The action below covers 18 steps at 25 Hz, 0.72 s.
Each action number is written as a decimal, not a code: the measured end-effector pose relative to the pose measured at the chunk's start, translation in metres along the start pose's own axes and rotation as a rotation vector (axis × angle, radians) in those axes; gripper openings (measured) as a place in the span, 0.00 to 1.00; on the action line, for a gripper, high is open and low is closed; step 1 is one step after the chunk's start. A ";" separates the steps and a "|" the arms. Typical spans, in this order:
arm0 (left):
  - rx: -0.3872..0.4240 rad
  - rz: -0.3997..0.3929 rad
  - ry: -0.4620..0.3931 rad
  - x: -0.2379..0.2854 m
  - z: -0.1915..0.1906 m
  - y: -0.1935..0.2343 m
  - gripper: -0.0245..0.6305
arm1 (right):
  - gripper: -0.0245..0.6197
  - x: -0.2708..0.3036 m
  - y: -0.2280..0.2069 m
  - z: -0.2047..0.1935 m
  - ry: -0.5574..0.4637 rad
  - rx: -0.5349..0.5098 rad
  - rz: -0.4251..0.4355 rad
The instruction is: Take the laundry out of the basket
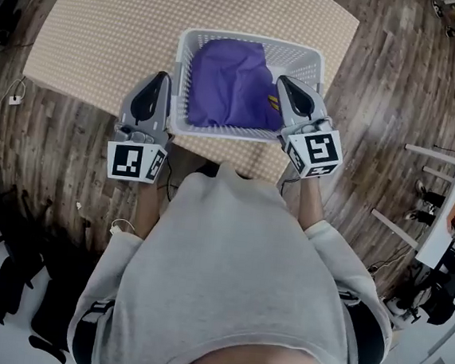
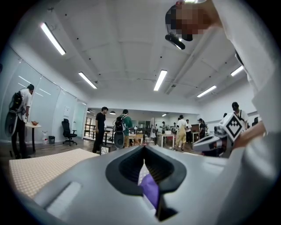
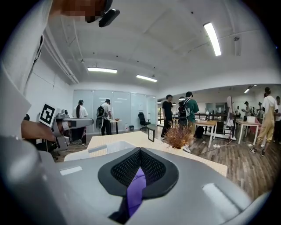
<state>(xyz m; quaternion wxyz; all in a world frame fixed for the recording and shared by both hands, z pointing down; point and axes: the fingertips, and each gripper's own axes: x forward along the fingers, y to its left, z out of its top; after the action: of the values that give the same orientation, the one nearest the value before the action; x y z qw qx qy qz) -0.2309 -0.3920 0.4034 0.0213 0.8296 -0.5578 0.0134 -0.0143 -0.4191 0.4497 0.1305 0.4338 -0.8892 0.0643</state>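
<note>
A white laundry basket stands near the front edge of the checkered table. A purple garment lies bunched inside it. My left gripper is just outside the basket's left wall, its jaws shut. My right gripper is at the basket's right rim beside the garment, also shut. In the left gripper view the left gripper shows a sliver of purple and white through the slit between its jaws. The right gripper shows a purple strip in its slit. No cloth is lifted.
I stand at the table's near edge in a grey sweater. Dark bags lie on the wood floor at left. A white desk stands at right. Several people and desks fill the room behind; a dried plant sits on the table.
</note>
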 end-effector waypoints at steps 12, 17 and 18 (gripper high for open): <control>-0.040 0.055 0.017 0.018 -0.019 0.039 0.05 | 0.82 0.078 -0.009 -0.087 0.353 0.002 0.139; -0.044 0.070 0.029 0.020 -0.026 0.048 0.05 | 0.89 0.096 -0.002 -0.129 0.426 0.010 0.150; -0.046 0.072 0.030 0.020 -0.028 0.049 0.05 | 0.90 0.100 -0.002 -0.135 0.431 0.021 0.146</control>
<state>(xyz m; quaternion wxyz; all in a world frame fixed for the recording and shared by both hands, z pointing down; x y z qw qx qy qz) -0.2684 -0.4277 0.4329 0.0479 0.8080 -0.5870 0.0137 -0.0481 -0.4646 0.6076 0.3082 0.3456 -0.8691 0.1739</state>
